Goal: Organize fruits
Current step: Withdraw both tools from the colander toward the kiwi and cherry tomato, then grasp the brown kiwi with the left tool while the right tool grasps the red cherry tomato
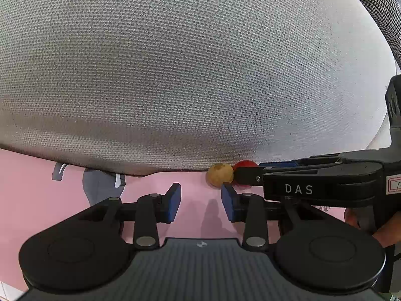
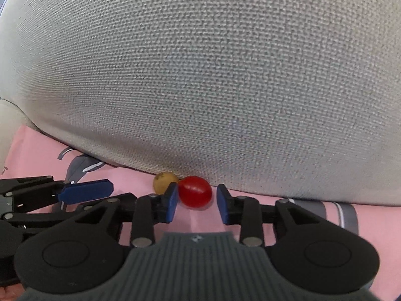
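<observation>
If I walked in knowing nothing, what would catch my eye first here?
Probably the huge grey cushion that fills most of each view, resting on a pink sheet. Tucked against its lower edge lie two small fruits side by side: a shiny red one and a tan one. The right gripper straddles the red fruit without squeezing it.

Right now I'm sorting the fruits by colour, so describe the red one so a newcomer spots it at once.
Find the big grey woven cushion resting on the pink cloth. Two small round fruits sit side by side along its lower edge. The red fruit is the glossy, bigger one, beside a dull tan fruit.
</observation>
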Available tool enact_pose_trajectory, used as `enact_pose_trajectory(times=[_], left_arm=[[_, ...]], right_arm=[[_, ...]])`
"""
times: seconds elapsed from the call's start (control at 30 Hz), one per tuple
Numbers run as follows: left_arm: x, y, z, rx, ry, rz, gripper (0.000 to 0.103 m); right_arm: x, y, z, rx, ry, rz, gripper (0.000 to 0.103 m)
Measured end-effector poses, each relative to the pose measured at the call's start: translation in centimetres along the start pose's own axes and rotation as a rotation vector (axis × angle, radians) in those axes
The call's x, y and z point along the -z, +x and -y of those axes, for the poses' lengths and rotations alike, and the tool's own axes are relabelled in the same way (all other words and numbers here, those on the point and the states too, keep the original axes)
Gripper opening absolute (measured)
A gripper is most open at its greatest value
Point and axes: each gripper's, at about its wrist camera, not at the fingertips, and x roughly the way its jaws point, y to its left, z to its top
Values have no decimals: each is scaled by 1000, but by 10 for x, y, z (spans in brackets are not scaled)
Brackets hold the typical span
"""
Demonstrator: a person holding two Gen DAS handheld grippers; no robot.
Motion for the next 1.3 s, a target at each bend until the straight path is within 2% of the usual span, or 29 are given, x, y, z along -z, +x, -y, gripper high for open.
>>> enact_pose_trajectory(times=[0.13,0.43,0.63,0.8,0.9,1.03,1.3], left_arm=[[2,5,4,-1,13,1,43],[-1,28,24,13,23,-6,43],[-4,45,29,11,-13,-18,43],[-8,57,32,35,-49,-20,34],[-11,59,33,43,-70,-23,32],[-10,57,15,57,-112,-31,32],[-9,50,11,36,-137,-32,31]], right_arm=[[3,2,4,-36,20,2,26],[4,-26,25,52,-42,19,26],[7,-23,37,42,-37,-11,27],[8,-13,34,26,-49,-21,27],[5,-7,29,24,-41,-21,27],[2,-9,39,13,-16,-29,27],[5,-25,51,13,-5,-18,26]])
